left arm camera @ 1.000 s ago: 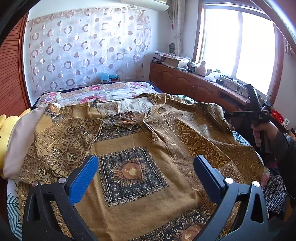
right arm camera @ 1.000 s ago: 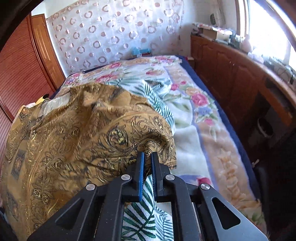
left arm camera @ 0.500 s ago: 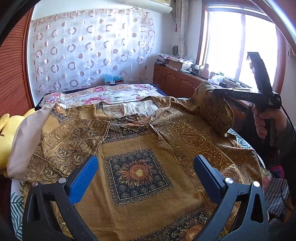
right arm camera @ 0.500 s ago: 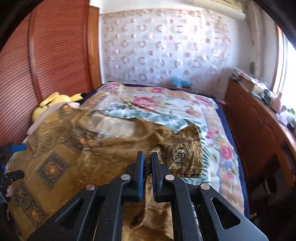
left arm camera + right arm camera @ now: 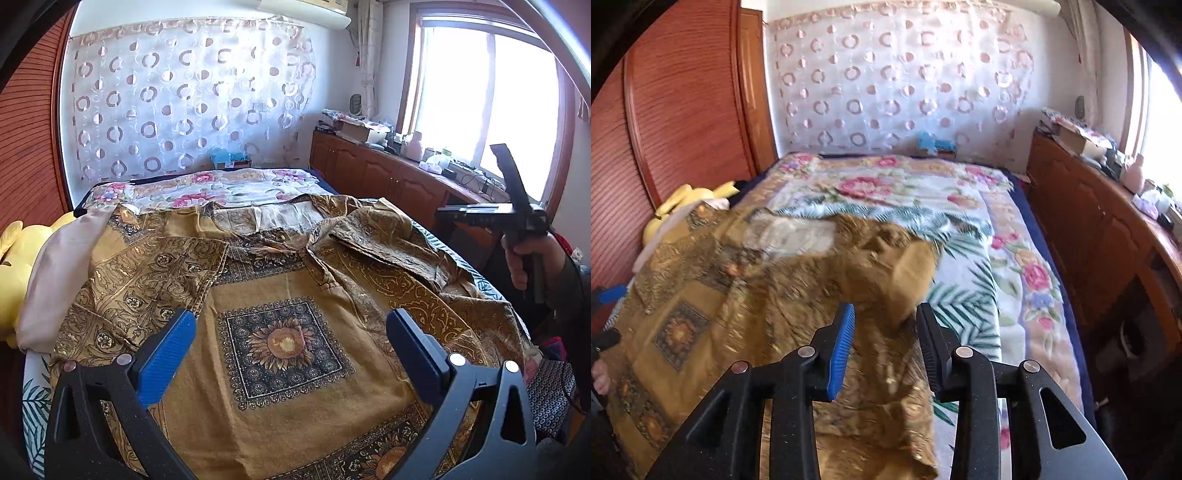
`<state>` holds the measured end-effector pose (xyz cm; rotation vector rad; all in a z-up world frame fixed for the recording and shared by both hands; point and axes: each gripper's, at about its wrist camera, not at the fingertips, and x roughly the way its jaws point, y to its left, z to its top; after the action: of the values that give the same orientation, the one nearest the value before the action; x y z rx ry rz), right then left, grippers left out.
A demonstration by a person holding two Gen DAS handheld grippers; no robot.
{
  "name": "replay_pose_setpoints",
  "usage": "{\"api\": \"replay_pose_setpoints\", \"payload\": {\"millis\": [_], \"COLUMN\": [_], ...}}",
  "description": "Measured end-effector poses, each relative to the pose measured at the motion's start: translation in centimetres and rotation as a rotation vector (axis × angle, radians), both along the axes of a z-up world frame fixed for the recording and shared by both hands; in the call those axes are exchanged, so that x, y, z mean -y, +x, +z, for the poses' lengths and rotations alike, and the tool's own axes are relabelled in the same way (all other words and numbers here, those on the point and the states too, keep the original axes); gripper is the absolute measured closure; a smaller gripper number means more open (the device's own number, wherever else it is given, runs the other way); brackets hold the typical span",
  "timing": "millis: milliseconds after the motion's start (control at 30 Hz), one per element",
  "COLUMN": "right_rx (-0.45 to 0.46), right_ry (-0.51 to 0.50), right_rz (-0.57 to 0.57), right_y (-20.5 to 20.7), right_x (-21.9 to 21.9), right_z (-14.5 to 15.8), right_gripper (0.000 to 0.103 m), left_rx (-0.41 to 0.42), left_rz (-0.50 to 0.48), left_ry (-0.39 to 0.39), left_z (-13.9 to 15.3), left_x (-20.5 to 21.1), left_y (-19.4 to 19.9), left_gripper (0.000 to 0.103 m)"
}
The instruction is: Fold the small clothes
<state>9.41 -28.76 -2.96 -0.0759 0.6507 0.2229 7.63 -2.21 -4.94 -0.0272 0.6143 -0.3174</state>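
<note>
A gold-brown patterned shirt (image 5: 284, 343) with a sunflower square lies spread on the bed; it also shows in the right wrist view (image 5: 738, 295). Its right sleeve (image 5: 384, 240) lies folded inward over the body, and in the right wrist view the sleeve (image 5: 901, 273) is blurred just beyond my fingers. My left gripper (image 5: 290, 343) is open and empty above the shirt's lower middle. My right gripper (image 5: 884, 325) is open and empty over the shirt's right side; it shows at the right in the left wrist view (image 5: 461, 212), held in a hand.
The bed carries a floral blanket (image 5: 905, 184). A yellow plush toy (image 5: 14, 266) and a pale pillow (image 5: 62, 273) lie at the left. A wooden cabinet (image 5: 1108, 236) with clutter runs along the right under the window. A wooden wardrobe (image 5: 683, 110) stands left.
My right gripper lifted the right sleeve, carried it inward over the shirt, then opened and let it go. The sleeve now lies on the shirt. My left gripper stayed open.
</note>
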Motion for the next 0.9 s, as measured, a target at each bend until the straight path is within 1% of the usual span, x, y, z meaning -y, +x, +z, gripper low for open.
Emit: {"api": "replay_pose_setpoints", "payload": {"millis": [100, 167, 233, 367, 433, 467, 500, 633, 700, 767, 833, 867, 900], "right_rx": [-0.069, -0.105, -0.134, -0.162, -0.167, -0.168, -0.170, -0.170, -0.164, -0.138, -0.115, -0.103, -0.096], "right_ry": [-0.001, -0.003, -0.027, -0.045, -0.037, -0.029, -0.024, -0.021, -0.017, 0.007, 0.022, 0.029, 0.040], "right_rz": [-0.013, -0.010, -0.017, -0.016, -0.010, -0.001, 0.009, -0.002, -0.017, -0.023, -0.028, -0.035, -0.036], "right_y": [1.1, 2.0, 2.1, 2.2, 1.4, 1.2, 1.2, 0.4, -0.3, -0.3, 0.2, 0.7, 1.3], "right_x": [0.1, -0.2, -0.4, -0.1, 0.8, 1.1, 1.3, 2.6, 2.8, 2.9, 2.8, 2.6, 2.5], "right_z": [-2.2, -3.1, -3.9, -4.3, -4.3, -4.1, -4.1, -3.7, -3.8, -3.1, -2.5, -2.1, -1.8], "right_gripper": [0.067, 0.067, 0.067, 0.067, 0.068, 0.087, 0.096, 0.096, 0.096, 0.096, 0.088, 0.075, 0.065], "left_rx": [0.002, 0.002, 0.001, -0.001, -0.003, -0.002, -0.001, -0.003, -0.002, -0.001, -0.003, -0.006, -0.006], "left_rz": [-0.001, 0.000, 0.003, 0.004, 0.003, 0.003, 0.002, 0.003, -0.001, -0.004, -0.009, -0.010, -0.008], "left_ry": [0.007, 0.004, 0.005, 0.003, 0.003, 0.003, 0.003, 0.004, 0.007, 0.019, 0.027, 0.033, 0.042], "left_z": [-0.1, -0.1, -0.1, -0.2, -0.2, -0.2, -0.2, -0.2, -0.2, -0.1, -0.1, -0.1, -0.2], "left_x": [0.0, 0.0, 0.1, 0.1, 0.1, 0.1, 0.1, 0.1, 0.1, 0.1, 0.0, 0.0, -0.1], "left_y": [0.0, 0.0, 0.0, 0.0, 0.0, -0.1, -0.1, 0.1, 0.1, 0.5, 1.1, 1.5, 1.9], "left_gripper": [0.000, 0.000, 0.000, 0.000, 0.000, 0.000, 0.000, 0.000, 0.000, 0.000, 0.000, 0.000, 0.000]}}
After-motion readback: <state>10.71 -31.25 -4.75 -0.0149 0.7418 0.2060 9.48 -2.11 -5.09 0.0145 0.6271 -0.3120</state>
